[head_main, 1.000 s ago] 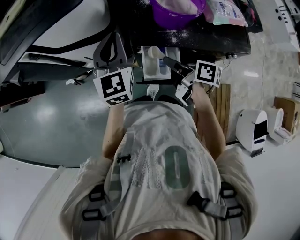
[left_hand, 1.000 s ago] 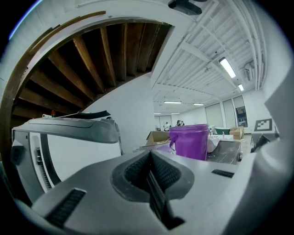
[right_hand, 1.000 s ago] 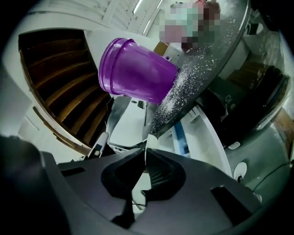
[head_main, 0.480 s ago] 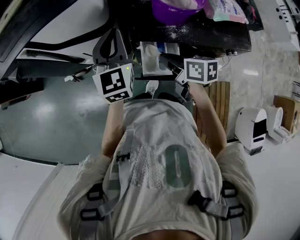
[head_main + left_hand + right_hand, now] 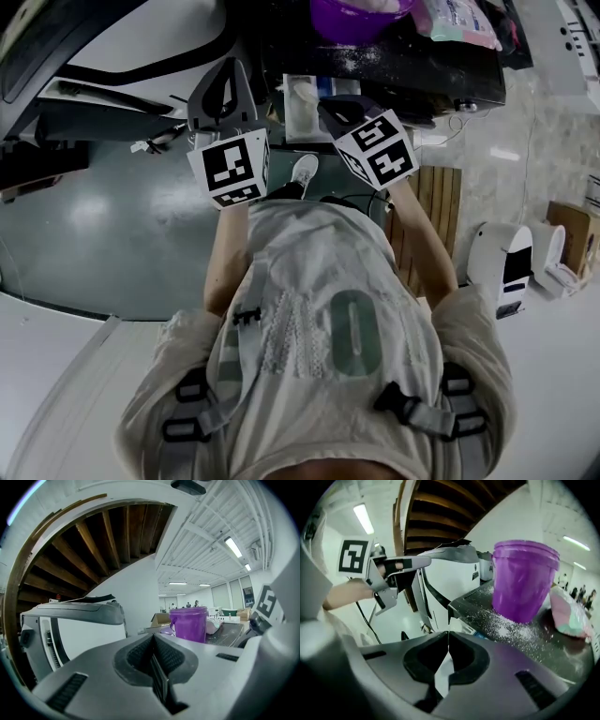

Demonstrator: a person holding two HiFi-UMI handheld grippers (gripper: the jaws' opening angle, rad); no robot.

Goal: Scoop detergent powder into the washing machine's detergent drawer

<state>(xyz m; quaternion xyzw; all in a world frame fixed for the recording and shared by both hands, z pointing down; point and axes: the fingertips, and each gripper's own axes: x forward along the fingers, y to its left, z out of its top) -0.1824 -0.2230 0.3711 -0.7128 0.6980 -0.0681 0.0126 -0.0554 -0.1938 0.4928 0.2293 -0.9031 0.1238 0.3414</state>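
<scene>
The white detergent drawer [image 5: 302, 111] stands pulled out below the black machine top [image 5: 422, 66], with pale powder in it. A purple bucket [image 5: 356, 14] [image 5: 524, 581] [image 5: 189, 623] sits on that top, loose powder scattered round it. My right gripper [image 5: 339, 109] [image 5: 446, 641] hovers over the drawer's right side, aimed at the bucket. It is shut on a thin white strip, apparently the scoop's handle; the bowl is hidden. To the drawer's left my left gripper [image 5: 225, 94] [image 5: 152, 641] is held level, shut and holding nothing.
A pastel detergent bag [image 5: 459, 23] [image 5: 567, 613] lies right of the bucket. The machine's white front and dark door [image 5: 84, 56] fill the left. A wooden slat panel [image 5: 439, 202] and a small white appliance [image 5: 502, 267] stand on the floor at right.
My right gripper has turned and shifted left over the drawer, its marker cube rotating. The left gripper has stayed almost still.
</scene>
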